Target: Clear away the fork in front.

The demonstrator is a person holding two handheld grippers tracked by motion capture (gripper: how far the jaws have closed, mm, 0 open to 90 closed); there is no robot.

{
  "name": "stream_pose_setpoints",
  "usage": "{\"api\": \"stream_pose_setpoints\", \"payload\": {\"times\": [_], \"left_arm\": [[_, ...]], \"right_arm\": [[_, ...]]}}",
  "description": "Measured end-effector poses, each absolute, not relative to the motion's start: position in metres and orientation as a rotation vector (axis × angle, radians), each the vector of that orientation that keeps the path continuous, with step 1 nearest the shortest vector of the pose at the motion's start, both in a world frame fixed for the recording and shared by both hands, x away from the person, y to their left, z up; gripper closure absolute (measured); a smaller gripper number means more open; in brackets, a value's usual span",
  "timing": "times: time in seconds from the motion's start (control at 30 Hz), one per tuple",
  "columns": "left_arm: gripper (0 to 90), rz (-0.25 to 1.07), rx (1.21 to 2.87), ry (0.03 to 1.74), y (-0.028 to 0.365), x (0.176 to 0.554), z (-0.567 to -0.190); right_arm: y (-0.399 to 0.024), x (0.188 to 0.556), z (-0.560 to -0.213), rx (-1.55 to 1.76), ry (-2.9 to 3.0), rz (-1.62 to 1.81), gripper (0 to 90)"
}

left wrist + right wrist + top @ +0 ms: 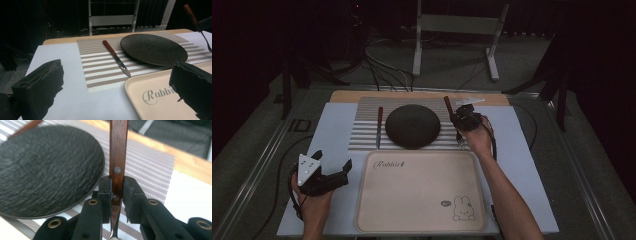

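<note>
High view, nearest you: your left gripper (333,171) rests on the white table cover (334,130), jaws wide apart with nothing between them, just left of the bare beige tray (422,192). Beyond the tray, the striped placemat (367,125) carries a dark plate (413,126) with a wooden-handled knife (379,127) lying to its left. To the plate's right, your right gripper (460,120) is clamped on the fork (448,106) near where wood meets metal, lifting it off the mat. Judging by the bare tray, clearing has only begun: fork in hand, knife and plate untouched.
</note>
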State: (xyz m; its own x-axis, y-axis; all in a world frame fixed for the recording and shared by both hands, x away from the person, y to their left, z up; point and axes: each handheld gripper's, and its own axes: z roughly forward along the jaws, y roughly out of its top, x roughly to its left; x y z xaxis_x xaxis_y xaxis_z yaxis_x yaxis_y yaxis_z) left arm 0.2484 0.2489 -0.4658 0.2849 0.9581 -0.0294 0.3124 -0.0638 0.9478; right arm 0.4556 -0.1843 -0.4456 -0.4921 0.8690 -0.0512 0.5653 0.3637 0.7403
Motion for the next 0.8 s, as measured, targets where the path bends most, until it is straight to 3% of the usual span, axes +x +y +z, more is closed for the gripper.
{"api": "stream_pose_setpoints", "payload": {"times": [0.53, 0.8], "left_arm": [[0.0, 0.817, 1.572, 1.199, 0.244, 0.250, -0.465], [0.0, 0.810, 1.609, 1.126, 0.221, 0.256, -0.456]], "right_arm": [[-0.196, 0.440, -0.435, 1.167, 2.105, 1.024, 77.8], [-0.201, 0.427, -0.434, 1.131, 2.072, 1.059, 77.8]]}}
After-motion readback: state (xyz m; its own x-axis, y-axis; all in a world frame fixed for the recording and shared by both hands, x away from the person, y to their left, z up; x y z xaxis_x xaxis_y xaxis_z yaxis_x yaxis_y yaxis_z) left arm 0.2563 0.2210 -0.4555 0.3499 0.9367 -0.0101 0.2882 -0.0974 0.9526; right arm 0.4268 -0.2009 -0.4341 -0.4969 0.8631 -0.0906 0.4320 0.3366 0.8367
